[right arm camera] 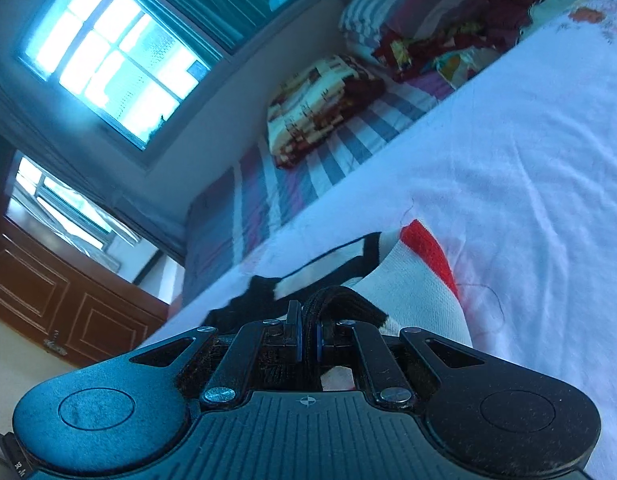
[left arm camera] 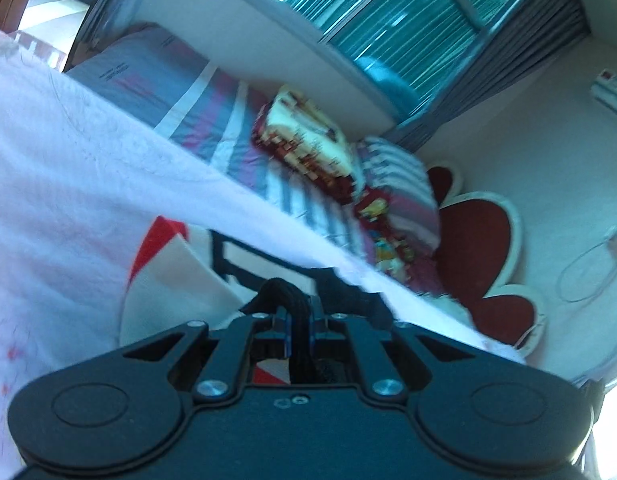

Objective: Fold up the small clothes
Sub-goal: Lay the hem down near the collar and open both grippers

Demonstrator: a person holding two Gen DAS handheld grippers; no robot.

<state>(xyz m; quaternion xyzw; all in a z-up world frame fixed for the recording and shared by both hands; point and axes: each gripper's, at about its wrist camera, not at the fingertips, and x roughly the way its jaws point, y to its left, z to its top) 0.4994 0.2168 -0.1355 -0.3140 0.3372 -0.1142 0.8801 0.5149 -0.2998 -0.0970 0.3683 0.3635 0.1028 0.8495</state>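
On the bed, over a white sheet [right arm camera: 508, 152], lay the small garment [right arm camera: 420, 280], white with a red band and black trim. The left claw [left arm camera: 298, 312] was clamped tight on the garment's black ribbed edge [left arm camera: 284, 290], and the right claw [right arm camera: 308, 320] was likewise pinched shut on black ribbing [right arm camera: 344, 300] at its end of the cloth. In the left wrist view the sheet's edge ran as a diagonal across the frame, with a striped bedspread [left arm camera: 212, 92] beyond it. A patterned pillow [right arm camera: 316, 108] and a striped pillow [right arm camera: 404, 4] sat well apart from the garment, near the wall under the window [right arm camera: 108, 52]. The sheet to the right of the garment lay bare and wrinkled.
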